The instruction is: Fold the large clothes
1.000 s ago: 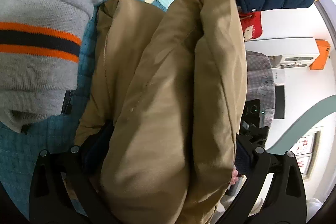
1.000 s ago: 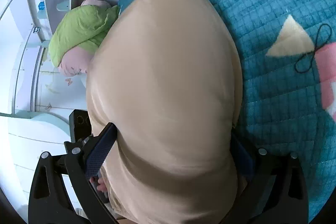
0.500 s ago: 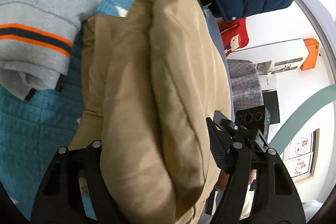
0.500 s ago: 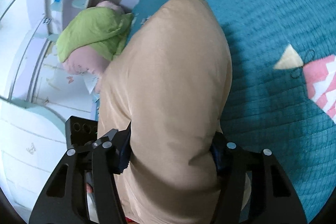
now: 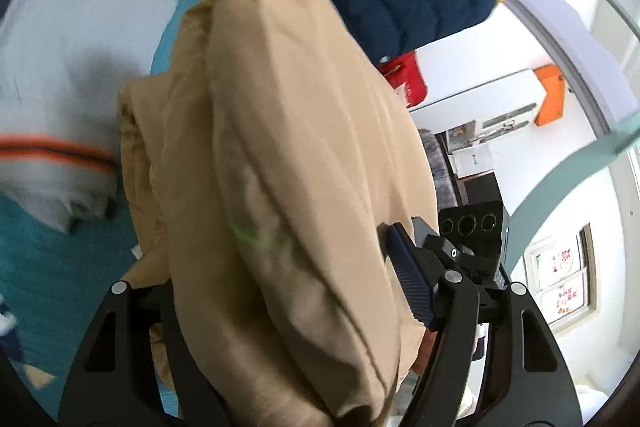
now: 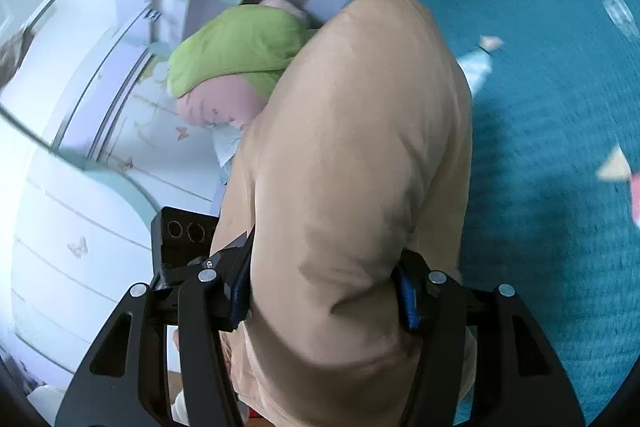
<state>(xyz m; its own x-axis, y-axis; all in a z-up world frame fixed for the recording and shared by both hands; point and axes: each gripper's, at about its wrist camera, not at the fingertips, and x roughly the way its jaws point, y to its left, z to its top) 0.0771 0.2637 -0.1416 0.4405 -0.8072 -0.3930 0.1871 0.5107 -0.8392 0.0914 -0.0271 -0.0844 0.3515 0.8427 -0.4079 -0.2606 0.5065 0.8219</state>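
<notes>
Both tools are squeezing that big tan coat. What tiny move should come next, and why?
Probably carry it sideways to a bare patch of the teal quilt and lower it. Both the left tool and the right tool have just been closing and now pinch the folded tan coat, its far end hanging toward the quilt, with the grey sweater close beside it.

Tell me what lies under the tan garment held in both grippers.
Under the tan garment, the teal quilted bedspread shows beside and below it; a grey sweater with orange stripes lies beside it. Whatever sits directly beneath the bundle is hidden.
</notes>
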